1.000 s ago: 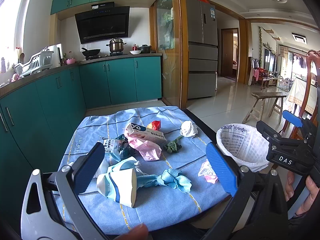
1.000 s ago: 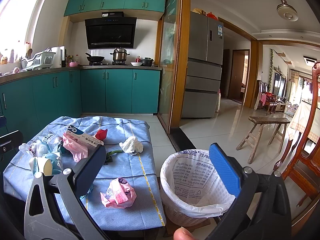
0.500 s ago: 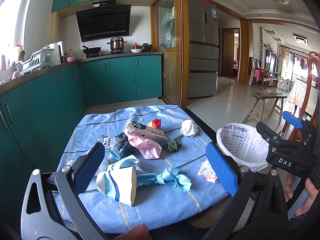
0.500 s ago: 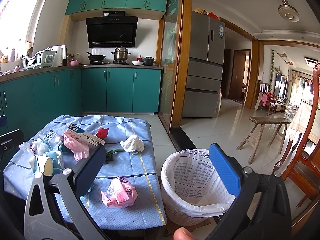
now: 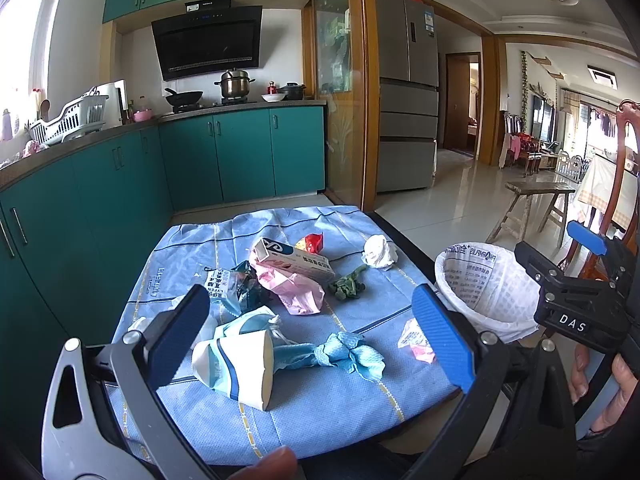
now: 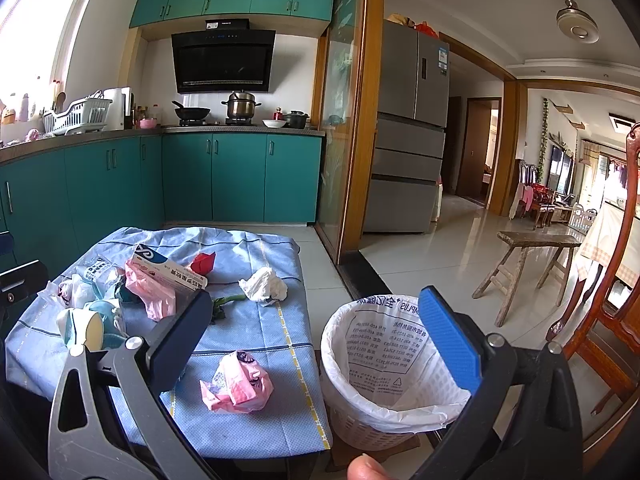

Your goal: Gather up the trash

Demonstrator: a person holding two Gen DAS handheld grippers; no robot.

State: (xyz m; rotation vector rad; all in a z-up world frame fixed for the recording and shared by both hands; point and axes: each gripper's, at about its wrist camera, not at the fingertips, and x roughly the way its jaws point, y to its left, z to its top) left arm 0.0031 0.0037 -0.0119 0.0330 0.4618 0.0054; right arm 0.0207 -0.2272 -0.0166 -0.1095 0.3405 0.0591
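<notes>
Trash lies on a low table with a blue cloth [image 5: 320,412]: a paper cup [image 5: 236,368], a blue wipe [image 5: 348,354], a pink wrapper [image 6: 238,384], a pink bag [image 5: 298,292], a long box [image 5: 296,258], a red packet [image 5: 314,242], a white tissue [image 5: 378,252] and a green scrap [image 5: 346,286]. A lined white bin [image 6: 388,364] stands right of the table. My left gripper [image 5: 312,332] is open and empty over the table's near edge. My right gripper [image 6: 316,340] is open and empty, between the pink wrapper and the bin.
Teal kitchen cabinets [image 5: 240,156] run behind and left of the table. A fridge [image 6: 412,136] and a wooden door frame [image 6: 360,120] stand behind it. A wooden stool [image 6: 532,264] and a wooden chair [image 6: 612,300] stand to the right on the tiled floor.
Both views have shifted very slightly; the table and bin sit marginally lower and nearer in frame. Both grippers stay open and empty. No trash has moved.
</notes>
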